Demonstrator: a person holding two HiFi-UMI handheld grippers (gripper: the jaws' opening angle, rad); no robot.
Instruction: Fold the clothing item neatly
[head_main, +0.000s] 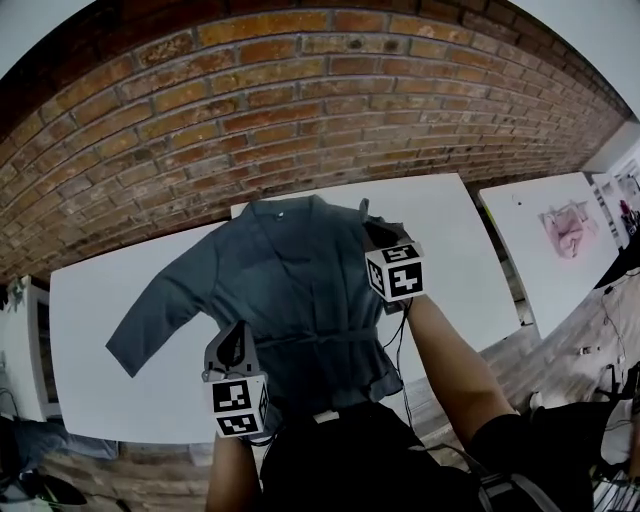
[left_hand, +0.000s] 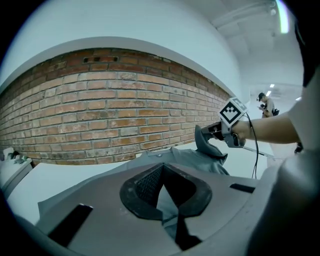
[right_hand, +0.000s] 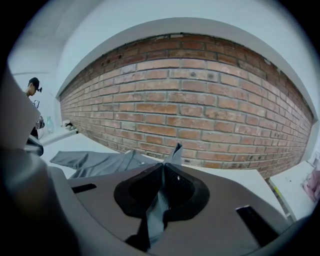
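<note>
— Nearest you, at the left side by the hem, your left gripper (head_main: 236, 335) has its jaws pinched together on the grey-blue wrap top (head_main: 300, 280). In the left gripper view the cloth runs straight between them.

— Farther out, your right gripper (head_main: 374, 238) is clamped on a raised peak of the same cloth. That peak is up at the right shoulder side, lifted clear of the white table (head_main: 110, 390).

— The top lies front up with its collar toward the brick wall (head_main: 300, 100), so its long axis runs straight away from you. The waist tie (head_main: 320, 338) crosses it between your two grips.

— Its left sleeve (head_main: 150, 322) is spread flat out to your left, and no right sleeve shows spread out. I'd judge the fold is lengthwise, so your right hand is the one placed to carry its side leftward across the middle.
</note>
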